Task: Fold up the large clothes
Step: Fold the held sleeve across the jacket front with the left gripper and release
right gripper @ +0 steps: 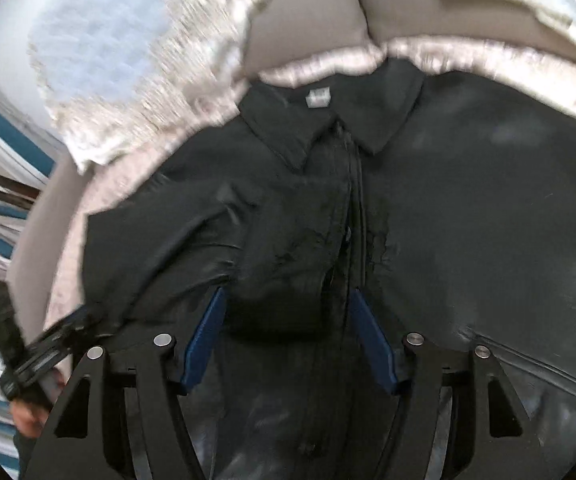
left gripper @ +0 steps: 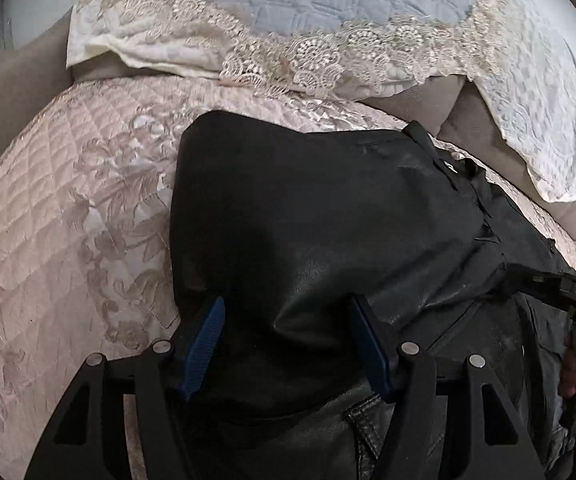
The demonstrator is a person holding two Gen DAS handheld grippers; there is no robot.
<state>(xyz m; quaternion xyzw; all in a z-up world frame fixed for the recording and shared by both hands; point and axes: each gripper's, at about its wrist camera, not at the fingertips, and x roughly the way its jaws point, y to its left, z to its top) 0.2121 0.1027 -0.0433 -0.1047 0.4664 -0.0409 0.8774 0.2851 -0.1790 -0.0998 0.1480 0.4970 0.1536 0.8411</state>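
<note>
A large black leather-look jacket (left gripper: 308, 216) lies on a pale pink quilted bedspread (left gripper: 68, 220). In the right wrist view the jacket (right gripper: 468, 220) lies front up, with its collar (right gripper: 328, 120), a white label and the centre zip toward the pillows. One sleeve is folded across its chest. My left gripper (left gripper: 288, 312) is open, its blue-padded fingers (left gripper: 204, 344) spread just above the jacket's folded part. My right gripper (right gripper: 284, 304) is open above the chest beside the zip. The right gripper also shows at the right edge of the left wrist view (left gripper: 568, 292).
Lace-trimmed white pillows (left gripper: 288, 20) lie at the head of the bed beyond the jacket. A beige headboard or cushion (right gripper: 308, 20) shows behind the collar. The other gripper and the hand holding it (right gripper: 28, 360) are at the lower left of the right wrist view.
</note>
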